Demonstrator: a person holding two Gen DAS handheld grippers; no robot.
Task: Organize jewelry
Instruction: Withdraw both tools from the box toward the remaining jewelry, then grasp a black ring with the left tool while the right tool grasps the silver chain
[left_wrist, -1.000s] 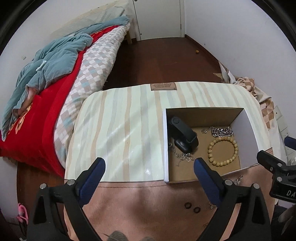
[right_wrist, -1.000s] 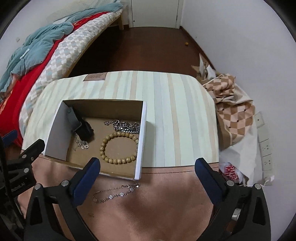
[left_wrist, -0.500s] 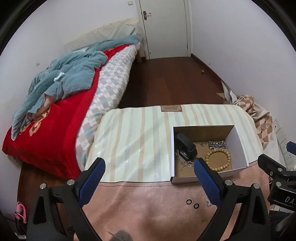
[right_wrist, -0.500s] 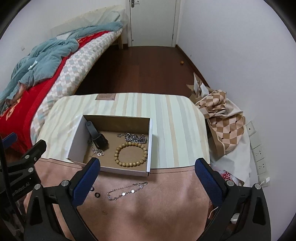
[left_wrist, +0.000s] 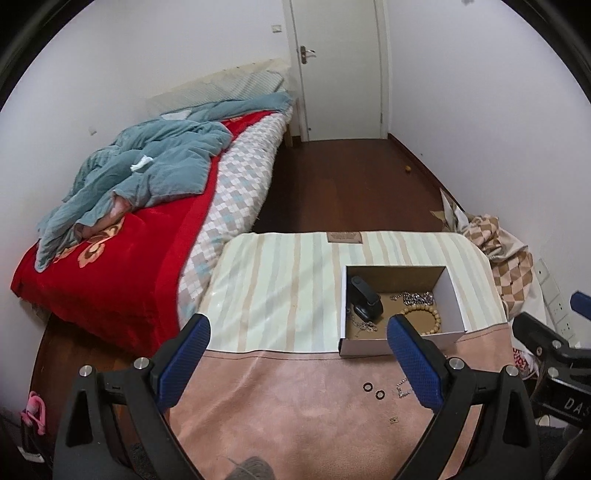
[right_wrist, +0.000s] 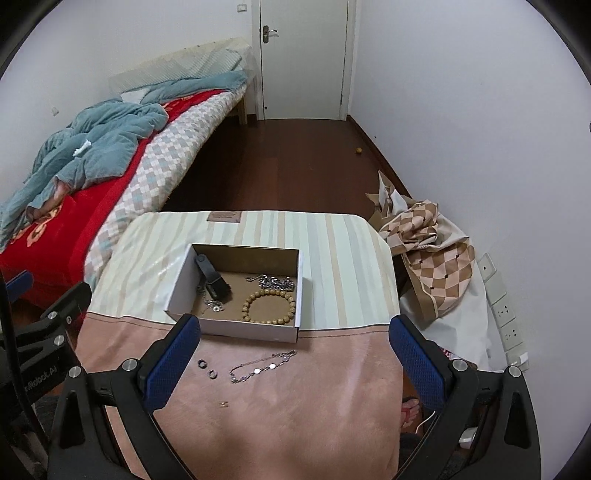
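Left of the white box (right_wrist: 236, 326), the left gripper (left_wrist: 299, 354) hangs wide open and empty; inside the box lie a bead bracelet (right_wrist: 269, 307), chain (right_wrist: 275, 282) and black band (right_wrist: 214, 278). In front of it, two rings (right_wrist: 207, 368) and a silver necklace (right_wrist: 260, 367) rest on pink cloth (right_wrist: 295, 413), under the wide-open, empty right gripper (right_wrist: 293, 360).

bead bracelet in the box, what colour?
Tan, wood-like beads; the bead bracelet in the box shows best in the right wrist view.
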